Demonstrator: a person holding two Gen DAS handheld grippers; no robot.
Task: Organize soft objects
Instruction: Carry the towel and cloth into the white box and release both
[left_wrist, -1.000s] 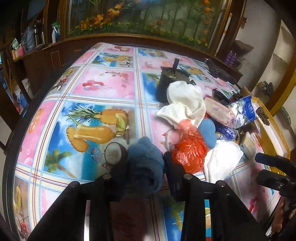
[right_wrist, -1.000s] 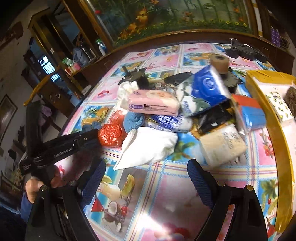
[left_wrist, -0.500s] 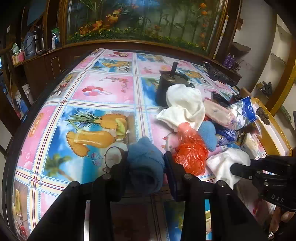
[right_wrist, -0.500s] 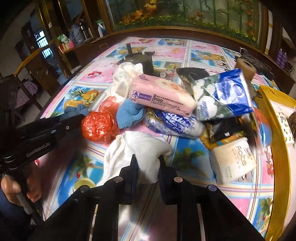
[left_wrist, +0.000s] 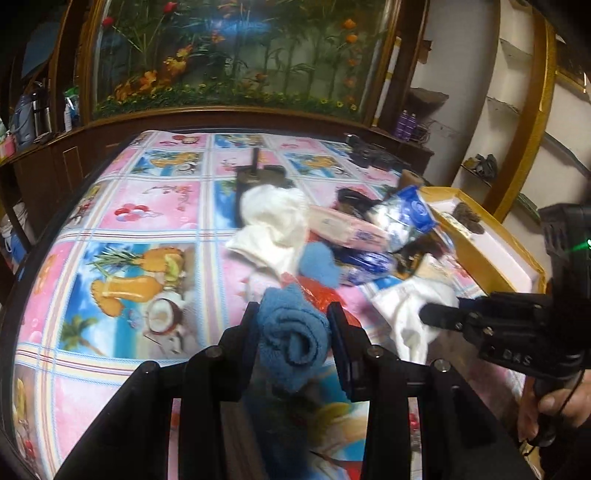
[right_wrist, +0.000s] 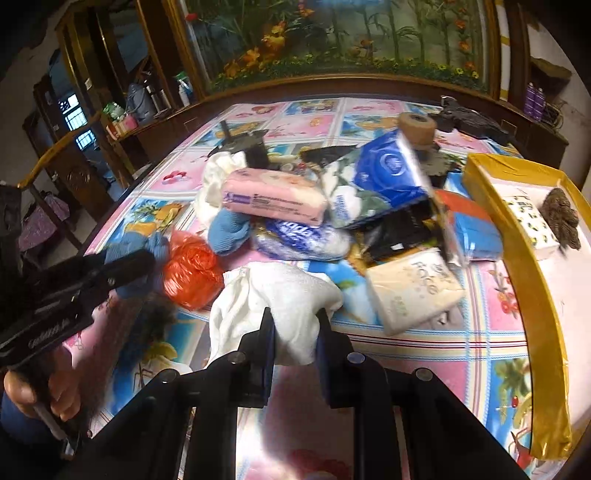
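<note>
On the fruit-print tablecloth (left_wrist: 147, 221), a heap of soft packs and cloths is lying beside a yellow-rimmed box (right_wrist: 532, 280). At the bottom of the left wrist view, the left gripper (left_wrist: 293, 332) is pinching a rolled blue towel (left_wrist: 291, 332) between its two black fingers, the roll bulging out above and below them. Just past it, an orange plastic bag (right_wrist: 192, 273) is sitting against the heap, and a second blue cloth (right_wrist: 227, 232) is resting under a pink wipes pack (right_wrist: 273, 197).

At the near edge of the heap, the right gripper (right_wrist: 293, 332) is squeezing a fold of a white cloth (right_wrist: 273, 299), its blue-padded fingers pressing in on both sides while the rest of the cloth is spreading out on the table toward the orange bag. Beside this cloth, a cream tissue pack (right_wrist: 413, 288) is lying tilted, touching a black packet (right_wrist: 402, 232). Above them, a blue-and-white tissue pack (right_wrist: 384, 181) is leaning on the pile, with a brown tape roll (right_wrist: 417, 127) behind it. Another white cloth (left_wrist: 277, 221) is bunching at the far left of the heap, next to a dark object whose nature I cannot tell.
</note>
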